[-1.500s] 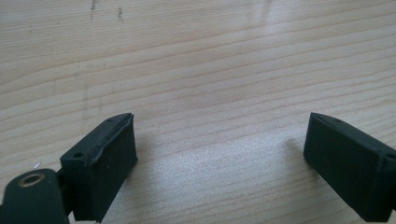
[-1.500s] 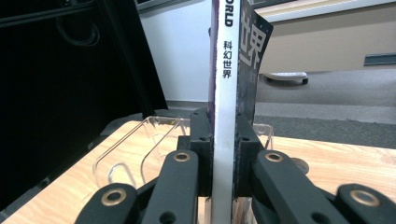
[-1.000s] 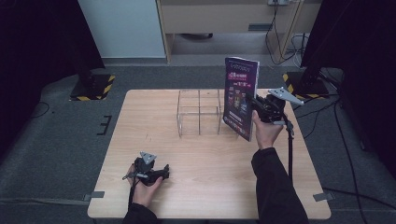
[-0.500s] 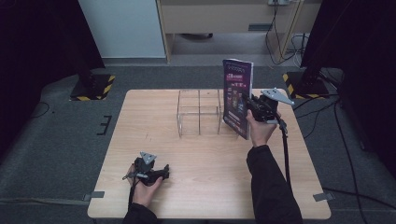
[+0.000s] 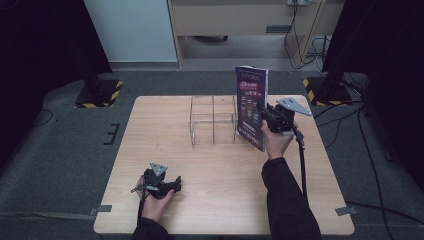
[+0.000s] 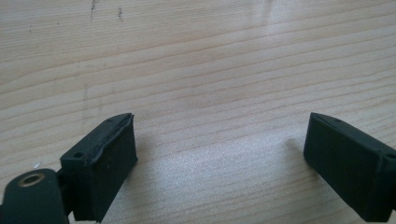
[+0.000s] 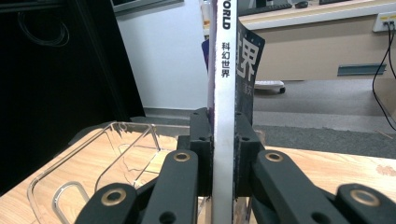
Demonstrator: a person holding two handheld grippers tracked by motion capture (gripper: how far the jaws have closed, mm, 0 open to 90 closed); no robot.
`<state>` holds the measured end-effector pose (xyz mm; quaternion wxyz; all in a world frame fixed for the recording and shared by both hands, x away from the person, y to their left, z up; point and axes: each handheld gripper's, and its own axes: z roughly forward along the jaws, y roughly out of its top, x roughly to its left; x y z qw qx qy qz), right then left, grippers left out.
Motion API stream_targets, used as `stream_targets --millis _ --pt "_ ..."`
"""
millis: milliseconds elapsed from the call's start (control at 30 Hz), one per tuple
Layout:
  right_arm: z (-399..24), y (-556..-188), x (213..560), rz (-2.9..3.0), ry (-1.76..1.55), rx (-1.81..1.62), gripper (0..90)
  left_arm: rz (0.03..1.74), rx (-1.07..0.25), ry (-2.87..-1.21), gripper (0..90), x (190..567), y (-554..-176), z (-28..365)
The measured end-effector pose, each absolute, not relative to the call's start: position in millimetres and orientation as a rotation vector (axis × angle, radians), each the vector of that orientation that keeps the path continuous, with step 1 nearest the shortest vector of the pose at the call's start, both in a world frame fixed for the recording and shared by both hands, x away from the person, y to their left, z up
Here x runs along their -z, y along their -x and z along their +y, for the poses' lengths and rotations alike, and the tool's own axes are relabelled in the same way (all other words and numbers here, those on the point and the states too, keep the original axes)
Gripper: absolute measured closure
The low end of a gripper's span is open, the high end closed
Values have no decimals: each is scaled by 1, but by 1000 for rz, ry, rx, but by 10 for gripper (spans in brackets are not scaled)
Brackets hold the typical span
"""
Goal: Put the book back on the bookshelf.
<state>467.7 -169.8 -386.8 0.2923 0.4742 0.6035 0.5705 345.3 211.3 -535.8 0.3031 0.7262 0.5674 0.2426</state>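
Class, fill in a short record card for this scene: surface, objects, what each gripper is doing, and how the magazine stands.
Surface: wooden table
Objects: magazine; clear rack with dividers
Left gripper: open, holding nothing, low over bare wood near the front left of the table
Right gripper: shut on the magazine's spine
Magazine pose: upright, lower edge near the tabletop; contact cannot be told
Magazine and rack: magazine stands just right of the rack in the high view, not inside it
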Motion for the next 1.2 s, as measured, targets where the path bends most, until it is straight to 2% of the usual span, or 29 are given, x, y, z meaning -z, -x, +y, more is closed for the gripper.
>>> stream_targets --millis 667,1200 --pt "-168 -452 401 1624 -1204 -1516 823 1504 -643 -1925 84 536 -345 211" --pt "-185 -429 401 1809 -1202 -1436 804 1503 -643 -1925 84 536 -345 211"
